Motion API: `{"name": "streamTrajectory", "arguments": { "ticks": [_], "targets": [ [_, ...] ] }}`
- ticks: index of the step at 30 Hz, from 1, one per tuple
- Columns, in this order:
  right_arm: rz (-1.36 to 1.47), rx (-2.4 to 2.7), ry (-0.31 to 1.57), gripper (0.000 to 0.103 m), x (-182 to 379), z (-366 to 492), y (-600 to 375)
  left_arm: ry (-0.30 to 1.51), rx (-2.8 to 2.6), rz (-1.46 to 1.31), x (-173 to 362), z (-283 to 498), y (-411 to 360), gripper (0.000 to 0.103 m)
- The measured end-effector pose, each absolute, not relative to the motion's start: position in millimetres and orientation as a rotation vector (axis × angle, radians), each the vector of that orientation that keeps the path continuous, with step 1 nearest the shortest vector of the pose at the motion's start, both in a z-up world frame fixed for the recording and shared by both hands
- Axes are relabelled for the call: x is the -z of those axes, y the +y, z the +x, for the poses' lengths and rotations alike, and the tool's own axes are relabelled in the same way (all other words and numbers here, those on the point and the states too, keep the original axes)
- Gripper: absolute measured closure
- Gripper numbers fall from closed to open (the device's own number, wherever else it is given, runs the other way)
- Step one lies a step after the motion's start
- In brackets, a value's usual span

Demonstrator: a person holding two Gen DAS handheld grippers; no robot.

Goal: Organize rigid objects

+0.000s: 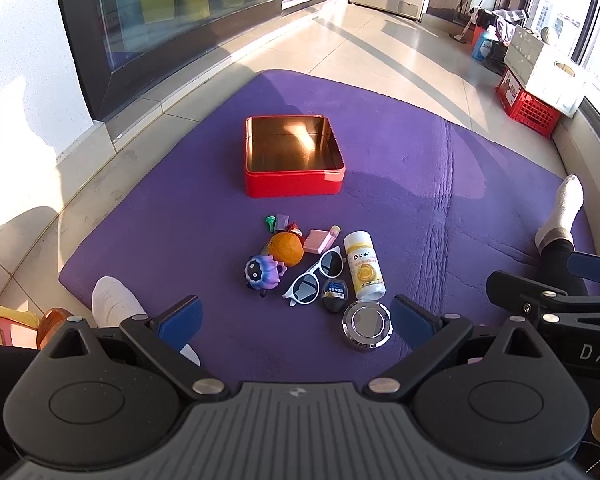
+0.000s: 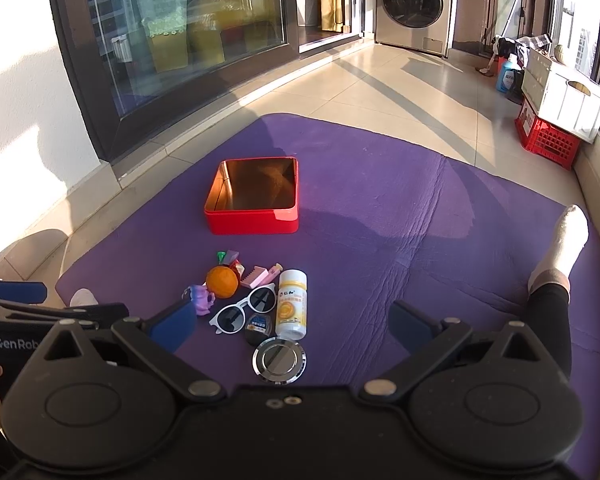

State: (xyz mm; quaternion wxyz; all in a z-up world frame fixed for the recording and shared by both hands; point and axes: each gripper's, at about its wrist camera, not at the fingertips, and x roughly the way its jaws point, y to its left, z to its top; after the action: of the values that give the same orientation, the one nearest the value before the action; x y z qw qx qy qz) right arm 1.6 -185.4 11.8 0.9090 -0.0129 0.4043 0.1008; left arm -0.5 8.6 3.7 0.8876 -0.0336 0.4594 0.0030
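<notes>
- Balcony-type room, tiled floor, purple mat spread on it; washing machine at far end, red crate w/ white box on top by the window. Person's socked feet on the mat either side of the pile.
- Left gripper: jaws wide, nothing between them, hovering near side of the pile. Right gripper: jaws wide too, empty.
- Red tin: 1, open, inside looks empty, stands on mat beyond the pile, apart from it.
- White bottle: 1, lying on its side. Prob light, smooth plastic, may roll; I'd take it across the body.
- Sunglasses: 1 pair, white frame, touching bottle. Light, lenses scratchable; grip at the bridge, I reckon.
- Round metal case: 1, flat, shiny, nearest me. Slippery rim, low profile; pinch across the edge.
- Orange: 1, firm-ish, rounded, could slip; hold across the middle, gently.
- Purple figurine: 1, stiff, lumpy, easy bite on the body.
- Small dark oval case: 1, between glasses and metal case.
- Pink comb-like piece: 1, thin, light.
- Behind orange: few small bits (green, red, grey), count unclear.
</notes>
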Motion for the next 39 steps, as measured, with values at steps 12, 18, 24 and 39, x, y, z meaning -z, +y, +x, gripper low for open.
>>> {"name": "streamTrajectory", "arguments": {
  "ticks": [12, 18, 24, 39],
  "targets": [
    [-0.02, -0.209, 0.833, 0.001, -12, 2, -186, 0.98, 0.003, -0.092, -1, 7, 9, 0.002],
    [-0.006, -0.213, 0.841, 0.001, -7, 19, -186, 0.977, -0.042, -0.119, 2, 36, 14, 0.002],
    [-0.004, -0.226, 0.856, 0.003, 8, 49, -184, 0.969, -0.079, -0.126, 21, 76, 19, 0.002],
    [-0.029, -0.329, 1.005, 0.013, 96, 148, -185, 1.1, -0.102, -0.084, 122, 187, 44, 0.002]
  ]
}}
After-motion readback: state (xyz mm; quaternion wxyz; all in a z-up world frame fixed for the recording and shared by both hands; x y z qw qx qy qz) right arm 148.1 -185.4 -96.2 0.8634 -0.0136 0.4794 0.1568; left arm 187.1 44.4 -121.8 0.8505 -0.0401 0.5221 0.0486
